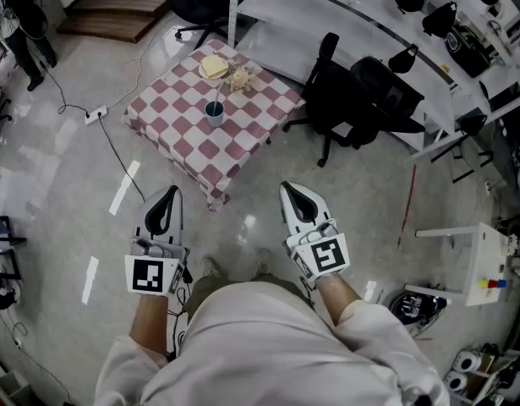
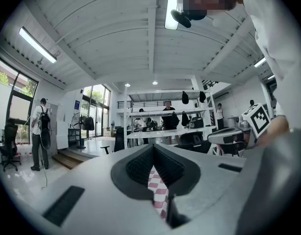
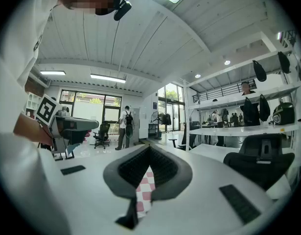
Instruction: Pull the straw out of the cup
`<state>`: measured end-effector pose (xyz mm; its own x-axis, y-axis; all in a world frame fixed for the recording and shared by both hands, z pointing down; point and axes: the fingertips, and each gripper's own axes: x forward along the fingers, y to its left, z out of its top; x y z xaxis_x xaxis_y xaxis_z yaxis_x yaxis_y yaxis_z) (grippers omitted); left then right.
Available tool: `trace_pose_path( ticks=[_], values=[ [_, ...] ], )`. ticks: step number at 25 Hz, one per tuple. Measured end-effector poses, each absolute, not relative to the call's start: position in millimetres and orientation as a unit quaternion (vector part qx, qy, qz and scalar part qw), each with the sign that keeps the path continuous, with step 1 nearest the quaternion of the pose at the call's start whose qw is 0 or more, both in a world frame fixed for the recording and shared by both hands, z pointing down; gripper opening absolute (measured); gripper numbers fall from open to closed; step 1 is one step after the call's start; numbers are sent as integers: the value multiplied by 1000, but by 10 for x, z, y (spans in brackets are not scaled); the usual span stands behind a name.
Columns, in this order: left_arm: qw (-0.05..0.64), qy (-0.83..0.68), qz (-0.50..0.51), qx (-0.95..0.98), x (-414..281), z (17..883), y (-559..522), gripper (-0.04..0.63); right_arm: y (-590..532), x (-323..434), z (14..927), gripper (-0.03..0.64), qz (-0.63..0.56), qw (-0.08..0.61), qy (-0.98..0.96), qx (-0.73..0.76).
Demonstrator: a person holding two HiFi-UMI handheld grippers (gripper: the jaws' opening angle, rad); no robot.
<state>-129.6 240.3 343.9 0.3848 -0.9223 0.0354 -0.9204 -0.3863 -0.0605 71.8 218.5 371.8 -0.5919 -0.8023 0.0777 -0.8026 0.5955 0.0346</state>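
The pale floor [image 1: 65, 176] fills most of the head view. On it stands a low tabletop [image 1: 179, 138] under a red-and-white checked cloth, with a black office chair [image 1: 361, 100] to its right. Well short of the tabletop, 2 tools are held level and side by side. The left tool [image 1: 170, 193] has its jaws pressed together on nothing, and so does the right tool [image 1: 288, 189]. The blue cup [image 1: 214, 113] stands upright near the tabletop's middle with the straw [image 1: 216, 98] in it. Just behind it lie a yellow item [image 1: 213, 66] and a crumpled wrapper [image 1: 240, 78].
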Motion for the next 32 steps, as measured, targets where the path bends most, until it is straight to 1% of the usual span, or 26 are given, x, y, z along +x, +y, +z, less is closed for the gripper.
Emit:
trace_pose_path(
  ticks=[10,17,32],
  values=[
    [13,557,-33,-830,-1217,3435,2453,5,2224,800,3718,3,3,42,-894,446],
    [13,560,-37,-828,-1141,3460,2441,5,2229,891,3731,5,17,25,-897,441],
    [4,601,-38,-798,-684,3616,2404,4,2103,1447,3940,5,18,45,-916,397]
  ],
)
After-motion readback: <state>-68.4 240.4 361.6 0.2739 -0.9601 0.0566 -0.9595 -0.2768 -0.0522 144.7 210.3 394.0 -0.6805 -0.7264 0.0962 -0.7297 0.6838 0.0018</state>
